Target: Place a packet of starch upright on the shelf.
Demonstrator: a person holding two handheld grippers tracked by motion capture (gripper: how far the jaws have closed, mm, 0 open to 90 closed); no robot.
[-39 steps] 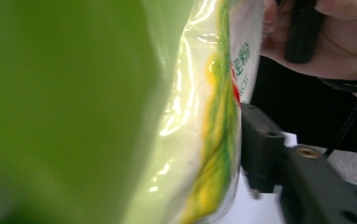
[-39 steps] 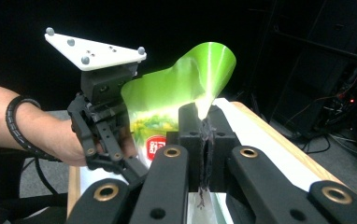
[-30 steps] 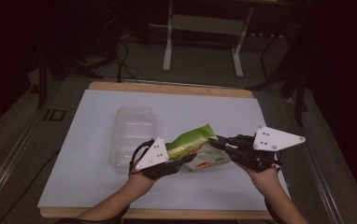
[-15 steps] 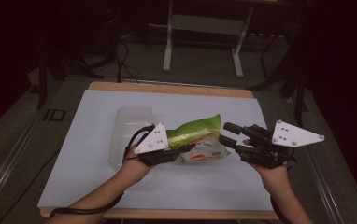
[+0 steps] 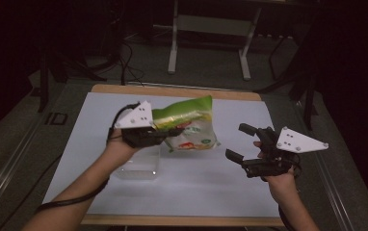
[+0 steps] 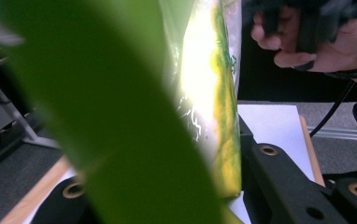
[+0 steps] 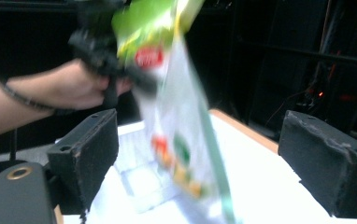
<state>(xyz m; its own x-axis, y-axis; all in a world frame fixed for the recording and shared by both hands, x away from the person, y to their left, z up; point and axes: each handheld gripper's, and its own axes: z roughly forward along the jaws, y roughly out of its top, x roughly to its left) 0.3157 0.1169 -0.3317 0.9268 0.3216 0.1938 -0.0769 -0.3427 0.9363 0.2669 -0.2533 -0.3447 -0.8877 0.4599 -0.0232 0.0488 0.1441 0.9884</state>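
My left tongs [image 5: 172,131] were clamped on the green top edge of the snack bag [image 5: 191,129], which hung above the white counter [image 5: 230,192] over a clear plastic container [image 5: 138,168]. My right tongs [image 5: 242,142] stood wide open, apart from the bag.

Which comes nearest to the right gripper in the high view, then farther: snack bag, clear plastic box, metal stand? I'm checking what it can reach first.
1. Snack bag: left of the right gripper, held up by the left gripper.
2. Clear plastic box: on the table, farther left, under the left hand.
3. Metal stand: on the floor beyond the table's far edge.
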